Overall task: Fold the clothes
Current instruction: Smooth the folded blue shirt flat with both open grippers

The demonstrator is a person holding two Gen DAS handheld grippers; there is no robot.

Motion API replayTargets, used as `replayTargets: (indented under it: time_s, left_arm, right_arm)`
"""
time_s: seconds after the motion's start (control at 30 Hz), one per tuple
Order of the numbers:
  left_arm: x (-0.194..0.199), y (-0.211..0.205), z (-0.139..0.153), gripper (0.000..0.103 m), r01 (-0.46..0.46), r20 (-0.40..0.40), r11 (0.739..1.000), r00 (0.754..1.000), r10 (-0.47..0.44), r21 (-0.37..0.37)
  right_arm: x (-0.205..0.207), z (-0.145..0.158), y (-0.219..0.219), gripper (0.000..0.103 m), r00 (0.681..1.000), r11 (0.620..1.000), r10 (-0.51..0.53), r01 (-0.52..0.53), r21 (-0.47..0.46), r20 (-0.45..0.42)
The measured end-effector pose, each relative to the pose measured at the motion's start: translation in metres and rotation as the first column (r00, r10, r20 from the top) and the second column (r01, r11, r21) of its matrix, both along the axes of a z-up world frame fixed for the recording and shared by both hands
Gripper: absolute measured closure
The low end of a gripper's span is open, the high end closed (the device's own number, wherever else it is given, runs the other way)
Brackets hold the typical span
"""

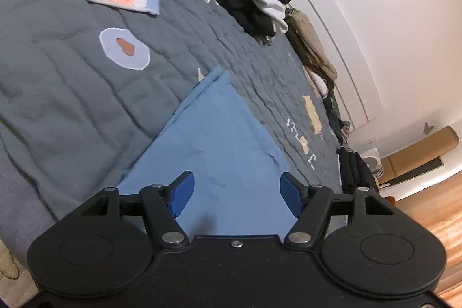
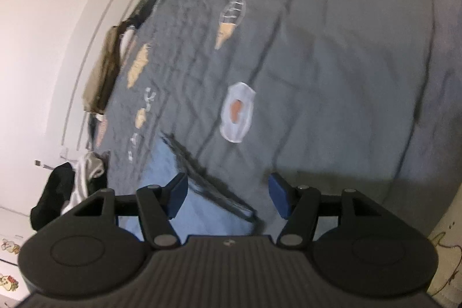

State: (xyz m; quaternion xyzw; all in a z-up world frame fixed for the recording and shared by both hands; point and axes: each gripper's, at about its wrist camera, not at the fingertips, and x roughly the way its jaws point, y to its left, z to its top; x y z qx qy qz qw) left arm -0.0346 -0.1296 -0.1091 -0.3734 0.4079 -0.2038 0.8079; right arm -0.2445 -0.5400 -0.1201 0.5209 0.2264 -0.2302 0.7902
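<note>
I am holding both grippers, left (image 1: 237, 194) and right (image 2: 228, 195), spread and empty over the blue garment (image 1: 219, 140), lying flat with 2 layers on the bedcover (image 1: 72, 82). It could be mid-fold or just finished; I cannot tell.

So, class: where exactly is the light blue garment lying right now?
The light blue garment lies flat on the grey quilt, directly beneath the open left tool. In the right wrist view its edge sits under the open right tool.
</note>
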Motion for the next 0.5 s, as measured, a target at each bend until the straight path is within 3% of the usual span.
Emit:
replayTargets:
  time_s: [0.27, 0.37, 0.5]
  left_arm:
    - [-0.006, 0.008, -0.003, 0.038, 0.014, -0.014, 0.999, 1.000, -0.013, 0.032]
    - [-0.005, 0.013, -0.001, 0.038, 0.015, -0.006, 0.999, 1.000, -0.015, 0.046]
    - [-0.005, 0.013, 0.006, 0.038, 0.028, 0.020, 0.996, 0.999, -0.030, 0.079]
  right_arm:
    - [0.012, 0.028, 0.004, 0.039, 0.998, 0.987, 0.070, -0.070, -0.144, -0.009]
    - [0.030, 0.047, 0.025, 0.037, 0.984, 0.942, 0.174, -0.181, -0.283, -0.050]
    - [0.055, 0.062, 0.054, 0.033, 0.945, 0.862, 0.308, -0.327, -0.386, -0.112]
